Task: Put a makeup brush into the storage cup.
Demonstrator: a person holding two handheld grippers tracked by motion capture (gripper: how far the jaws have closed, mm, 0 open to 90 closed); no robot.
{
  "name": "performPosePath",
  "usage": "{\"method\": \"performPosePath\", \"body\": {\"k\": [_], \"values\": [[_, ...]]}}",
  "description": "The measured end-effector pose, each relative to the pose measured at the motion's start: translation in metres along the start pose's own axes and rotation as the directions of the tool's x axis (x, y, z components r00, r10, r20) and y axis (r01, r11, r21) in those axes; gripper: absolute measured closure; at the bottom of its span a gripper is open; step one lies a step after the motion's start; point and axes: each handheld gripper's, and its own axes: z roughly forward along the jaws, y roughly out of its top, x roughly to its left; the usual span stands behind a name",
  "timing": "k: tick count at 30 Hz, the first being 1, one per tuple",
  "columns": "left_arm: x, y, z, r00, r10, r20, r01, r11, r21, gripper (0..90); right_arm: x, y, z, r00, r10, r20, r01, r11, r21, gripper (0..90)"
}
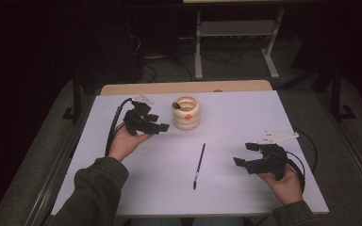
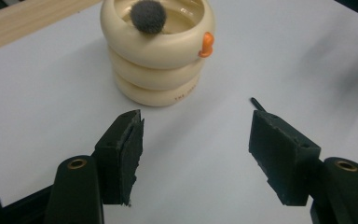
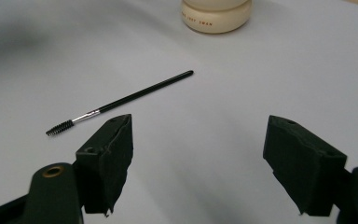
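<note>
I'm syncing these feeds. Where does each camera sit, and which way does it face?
High view: above the person's side, facing forward and down at the table; both hands, forearms and grippers show.
Left gripper view: on the left gripper, facing the holder; jaws apart.
Right gripper view: on the right gripper, facing the brush; jaws apart.
All three share the holder.

- Table (image 1: 245,117): white rectangular top; a strip of light wood shows along its far edge.
- Cream holder (image 1: 187,113): three stacked rings, stands upright on the white top near the far edge, about mid-width. Small orange knob on its upper ring.
- Spoolie brush (image 1: 199,165): thin black handle, lies flat on the top nearer the person than the holder, well apart from it; bristle end toward the person.
</note>
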Motion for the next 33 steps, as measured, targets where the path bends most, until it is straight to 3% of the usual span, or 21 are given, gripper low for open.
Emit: {"method": "performPosePath", "body": {"k": [5, 8, 10, 13, 18, 33], "values": [[-0.004, -0.011, -0.001, 0.9997, 0.024, -0.002, -0.024, 0.9997, 0.010, 34.6, -0.001, -0.002, -0.003, 1.0000, 0.001, 0.006, -0.001, 1.0000, -0.004, 23.2], [-0.003, -0.017, -0.004, 0.9996, 0.018, 0.022, -0.018, 0.9998, -0.007, 34.8, -0.002, -0.003, -0.002, 0.9999, 0.012, 0.008, -0.012, 0.9999, 0.003, 23.2], [-0.004, -0.020, -0.004, 0.9986, 0.044, 0.027, -0.044, 0.9990, -0.006, 35.8, -0.002, -0.005, -0.002, 0.9999, 0.008, 0.014, -0.008, 0.9999, 0.007, 23.2], [-0.007, -0.024, -0.003, 0.9980, 0.033, 0.054, -0.032, 0.9991, -0.028, 35.7, -0.003, -0.007, 0.000, 0.9998, 0.011, 0.018, -0.011, 0.9998, 0.017, 23.2], [-0.019, -0.031, -0.004, 0.9968, 0.072, 0.036, -0.071, 0.9972, -0.024, 35.6, -0.004, -0.007, 0.001, 0.9997, 0.016, 0.016, -0.016, 0.9995, 0.027, 23.2], [-0.034, -0.045, -0.003, 0.9959, 0.048, 0.077, -0.044, 0.9977, -0.052, 35.5, 0.004, -0.007, 0.001, 0.9999, 0.002, 0.016, -0.002, 0.9994, 0.035, 22.4]]}}
